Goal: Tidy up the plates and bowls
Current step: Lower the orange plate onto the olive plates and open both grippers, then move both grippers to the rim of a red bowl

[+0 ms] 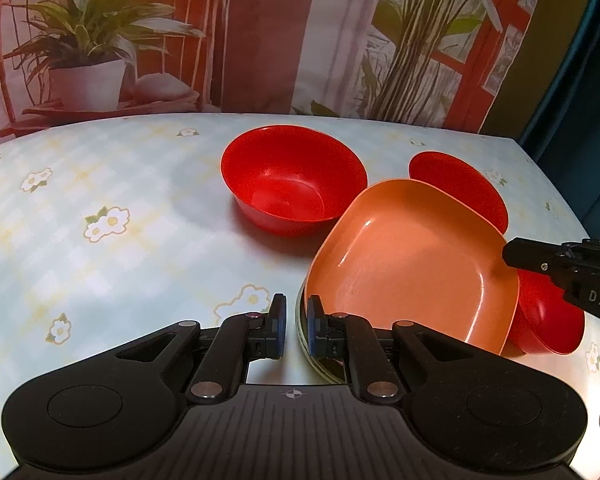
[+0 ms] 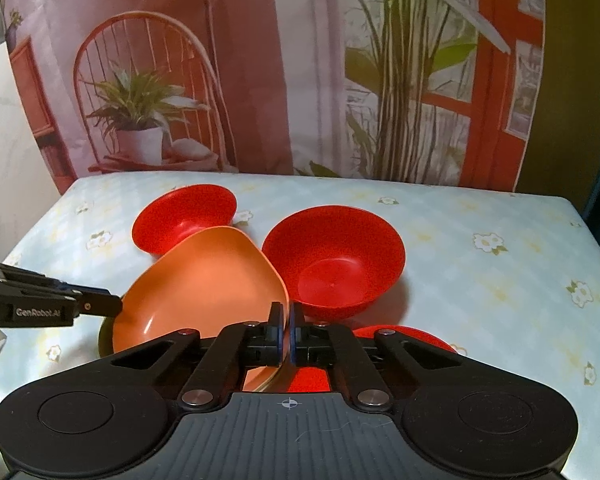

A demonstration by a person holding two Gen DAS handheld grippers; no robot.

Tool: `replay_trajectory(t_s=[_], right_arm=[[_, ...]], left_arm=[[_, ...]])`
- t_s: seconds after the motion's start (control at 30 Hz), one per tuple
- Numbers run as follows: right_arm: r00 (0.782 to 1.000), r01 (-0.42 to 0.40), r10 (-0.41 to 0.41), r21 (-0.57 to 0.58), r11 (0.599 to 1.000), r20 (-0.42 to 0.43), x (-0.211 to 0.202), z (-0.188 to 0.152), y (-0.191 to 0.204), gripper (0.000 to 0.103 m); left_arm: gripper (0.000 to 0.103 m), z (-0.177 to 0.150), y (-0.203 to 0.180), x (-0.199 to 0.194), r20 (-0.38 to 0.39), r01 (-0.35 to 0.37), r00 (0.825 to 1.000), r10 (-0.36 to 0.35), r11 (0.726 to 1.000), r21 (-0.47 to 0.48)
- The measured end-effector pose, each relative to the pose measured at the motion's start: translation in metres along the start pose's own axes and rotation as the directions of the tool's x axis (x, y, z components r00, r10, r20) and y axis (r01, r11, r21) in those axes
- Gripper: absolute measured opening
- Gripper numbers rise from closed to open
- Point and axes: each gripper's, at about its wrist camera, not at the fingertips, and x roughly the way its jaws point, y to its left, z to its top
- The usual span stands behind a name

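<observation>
Plate (image 2: 204, 280), orange and squarish, sits tilted in my right gripper (image 2: 285, 332), whose fingers are pinched closed on its near rim, above the flowered table (image 2: 500, 280). From my right wrist view I see the clamp itself, and a red bowl (image 2: 334, 258) upright just beside the plate on its right, a second red bowl (image 2: 184, 218) behind the plate, tipped on its side, and a third red bowl (image 2: 416, 338) low down, mostly hidden by the finger links. My left gripper (image 2: 100, 304) comes in from the left, its tip near the plate's far edge.

My left wrist view shows what that one cannot: the left gripper (image 1: 296, 324) has its fingers slightly apart and holds nothing, the right-hand pad close beside the plate (image 1: 412, 264). A dark rim (image 1: 302, 340) shows beneath the plate; I cannot tell what it is. The third bowl (image 1: 548, 320) lies tilted under the plate's right edge. The right gripper (image 1: 516, 256) enters from the right, at the plate's rim.
</observation>
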Motion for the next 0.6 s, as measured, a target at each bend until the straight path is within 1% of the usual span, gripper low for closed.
replay_trajectory(t_s=[0.23, 0.6], right_arm=[[1.000, 0.007, -0.008, -0.034, 0.999, -0.027, 0.012, -0.002, 0.003, 0.002], [0.998, 0.015, -0.017, -0.036, 0.999, -0.057, 0.023, -0.005, 0.004, 0.002]], left_arm=[[0.012, -0.001, -0.001, 0.000, 0.002, 0.000, 1.000, 0.000, 1.000, -0.002], [0.012, -0.004, -0.003, 0.004, -0.008, 0.003, 1.000, -0.003, 1.000, 0.005]])
